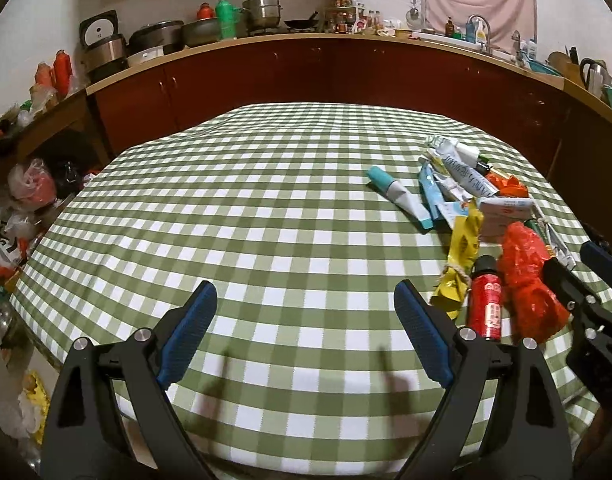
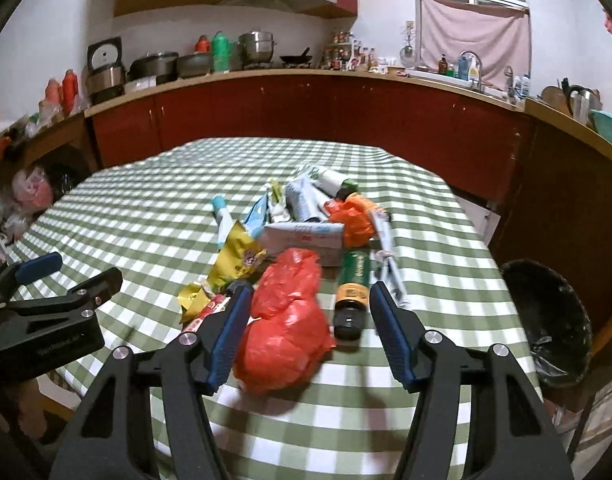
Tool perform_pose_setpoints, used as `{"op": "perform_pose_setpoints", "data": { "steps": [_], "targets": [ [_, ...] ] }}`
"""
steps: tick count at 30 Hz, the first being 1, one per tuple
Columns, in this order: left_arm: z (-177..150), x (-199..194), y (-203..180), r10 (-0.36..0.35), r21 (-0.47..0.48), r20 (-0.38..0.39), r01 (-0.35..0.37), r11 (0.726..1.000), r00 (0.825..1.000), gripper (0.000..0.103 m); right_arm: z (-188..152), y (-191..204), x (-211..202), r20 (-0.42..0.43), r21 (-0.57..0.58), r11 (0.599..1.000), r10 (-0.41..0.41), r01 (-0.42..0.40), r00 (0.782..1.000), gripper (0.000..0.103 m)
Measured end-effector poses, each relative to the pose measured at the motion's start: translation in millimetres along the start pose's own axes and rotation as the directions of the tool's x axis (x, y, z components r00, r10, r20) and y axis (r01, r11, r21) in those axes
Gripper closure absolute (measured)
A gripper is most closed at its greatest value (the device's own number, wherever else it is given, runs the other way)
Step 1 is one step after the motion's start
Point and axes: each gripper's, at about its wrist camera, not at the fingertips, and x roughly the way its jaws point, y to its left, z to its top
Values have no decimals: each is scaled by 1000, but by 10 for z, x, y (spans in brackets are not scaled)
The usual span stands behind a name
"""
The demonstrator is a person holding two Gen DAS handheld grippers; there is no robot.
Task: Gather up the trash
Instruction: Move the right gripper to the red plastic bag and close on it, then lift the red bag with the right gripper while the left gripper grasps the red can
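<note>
Left tool (image 1: 306,312) spread wide over bare green-check cloth (image 1: 234,208) on the counter, nothing between its pads, angled downward. Trash heap off to its right: red bag (image 1: 526,280) nearest, red bottle (image 1: 486,304) just beside the right pad, yellow wrapper (image 1: 462,256) beyond that, teal-capped tube (image 1: 398,196) further ahead and a little apart from the rest. Right tool (image 2: 312,320) partly spread, jaws astride the near end of the heap. Red bag (image 2: 286,320) lying between the pads, against or very close to the left pad (image 2: 230,336); contact not resolvable, slight blur. Clear gap between bag and right pad (image 2: 394,336), so no pinch. Green bottle (image 2: 352,292) with dark cap also inside the jaw span, just inside the right pad, cap end toward the tool. Yellow wrapper (image 2: 238,256) ahead and left of the left pad; white box (image 2: 306,238) straight ahead behind the bag; orange bag (image 2: 354,220) ahead and slightly right; tubes (image 2: 302,200) piled at the far end of the heap. Left tool (image 2: 58,276) visible at far left of right-wrist view, well apart from the heap. Bin (image 2: 546,320) with black liner off the counter edge, right of the right tool and lower.
</note>
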Motion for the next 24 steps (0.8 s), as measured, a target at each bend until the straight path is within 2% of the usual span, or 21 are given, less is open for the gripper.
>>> {"op": "perform_pose_setpoints", "data": {
  "steps": [4,5,6,7,13,15,19,24],
  "targets": [
    [-20,73,27,-24,-10,-12,23,1000,1000,15,-44,69,109,-38,0,1000,5,-5,999,43],
    [-29,85,22,-27,-9,-13,27,1000,1000,15,-47,81,104,-40,-4,1000,8,-8,999,49],
    [-34,96,16,-34,-9,-15,34,999,999,15,-49,101,97,-40,-12,1000,15,-15,999,59],
    [-39,97,-6,-38,-10,-18,38,999,999,15,-56,139,88,-44,-24,999,24,-25,999,63],
    [-61,87,-60,-59,0,-18,59,998,998,17,-84,154,47,-47,-27,999,36,-37,998,68],
    [-62,71,-109,-67,5,-17,67,998,998,21,-83,137,15,-47,-20,999,42,-43,998,69],
    [-55,28,-237,-93,22,-12,93,995,996,21,-53,77,-111,-14,-8,999,39,-40,999,69],
    [-48,-42,-426,-124,45,-3,124,991,992,21,-35,-178,-330,31,28,1000,6,-7,999,69]
  ]
}}
